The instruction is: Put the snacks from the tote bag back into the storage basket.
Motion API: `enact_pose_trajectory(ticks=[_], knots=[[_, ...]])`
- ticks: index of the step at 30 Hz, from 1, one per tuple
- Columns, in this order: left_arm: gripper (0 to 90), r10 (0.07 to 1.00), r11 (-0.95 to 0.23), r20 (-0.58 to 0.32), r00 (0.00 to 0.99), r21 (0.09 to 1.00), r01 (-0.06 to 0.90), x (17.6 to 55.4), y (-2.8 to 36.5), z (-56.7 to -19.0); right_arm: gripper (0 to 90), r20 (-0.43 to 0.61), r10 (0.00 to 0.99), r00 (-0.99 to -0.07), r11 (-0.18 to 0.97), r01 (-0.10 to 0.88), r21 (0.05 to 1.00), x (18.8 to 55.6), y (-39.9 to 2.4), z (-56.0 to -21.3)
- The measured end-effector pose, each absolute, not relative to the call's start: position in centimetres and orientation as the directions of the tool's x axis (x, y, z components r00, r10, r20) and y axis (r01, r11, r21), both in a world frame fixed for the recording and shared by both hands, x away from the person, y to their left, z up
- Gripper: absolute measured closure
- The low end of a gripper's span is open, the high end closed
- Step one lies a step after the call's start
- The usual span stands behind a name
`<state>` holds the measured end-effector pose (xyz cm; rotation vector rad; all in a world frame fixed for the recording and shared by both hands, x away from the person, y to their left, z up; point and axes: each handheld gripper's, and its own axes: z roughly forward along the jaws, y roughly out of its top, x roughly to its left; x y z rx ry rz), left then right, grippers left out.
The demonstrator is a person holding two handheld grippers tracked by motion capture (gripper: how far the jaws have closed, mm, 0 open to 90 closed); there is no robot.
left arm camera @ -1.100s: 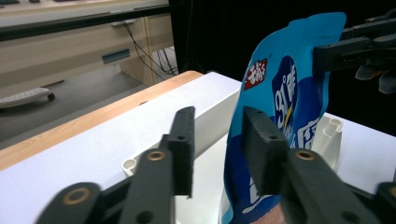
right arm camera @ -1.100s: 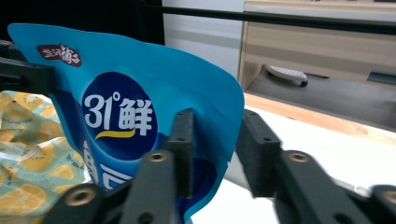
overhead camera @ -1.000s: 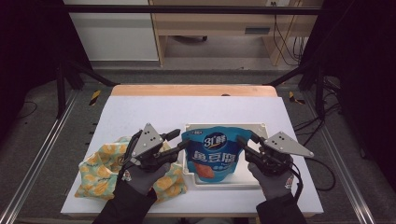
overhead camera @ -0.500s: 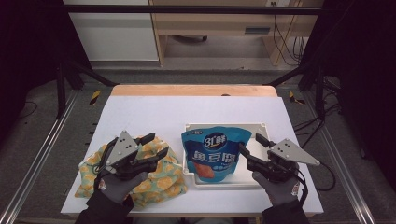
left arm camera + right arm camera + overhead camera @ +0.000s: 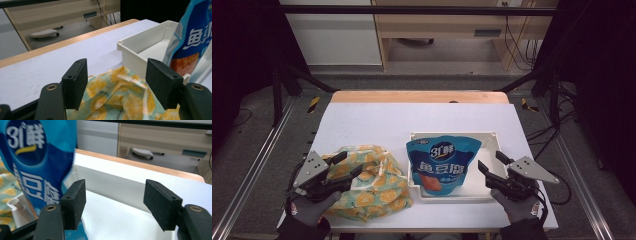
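Observation:
A blue snack bag (image 5: 441,162) with white lettering rests in a white tray (image 5: 452,136) at the table's front right. A crumpled cloth with a lemon print (image 5: 372,182) lies left of the tray. My left gripper (image 5: 351,163) hovers over the cloth's left part. Its jaws have just been opening and stand apart, with the cloth (image 5: 120,97) showing below and between them, untouched by the pads. My right gripper (image 5: 490,161) is at the tray's right end, open after widening its jaws. Between them shows only the tray wall (image 5: 112,182), with the bag (image 5: 37,157) to their left.
The white tabletop (image 5: 377,122) has a wooden strip along its far edge. Metal frame rails run down both sides. A desk and cables stand beyond the table. The tray's near corner (image 5: 130,50) and the bag (image 5: 192,37) stand right of my left gripper (image 5: 117,75).
Both grippers have left the bag's top corners and opened. The left one swung left and down over the cloth. The right one drew back toward the tray's right end.

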<state>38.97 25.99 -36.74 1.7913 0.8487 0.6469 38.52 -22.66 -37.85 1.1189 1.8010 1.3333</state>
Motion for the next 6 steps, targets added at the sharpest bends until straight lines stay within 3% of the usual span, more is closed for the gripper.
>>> enact_pose_trajectory(ticks=[6], knots=[[32.3, 0.812, -0.241, 0.039, 0.582, 0.931, 0.274, 39.3, 27.4, -38.1, 31.0, 0.007, 0.902, -0.432, 0.124, 0.275, 0.954, 38.6, -23.5, -38.7]])
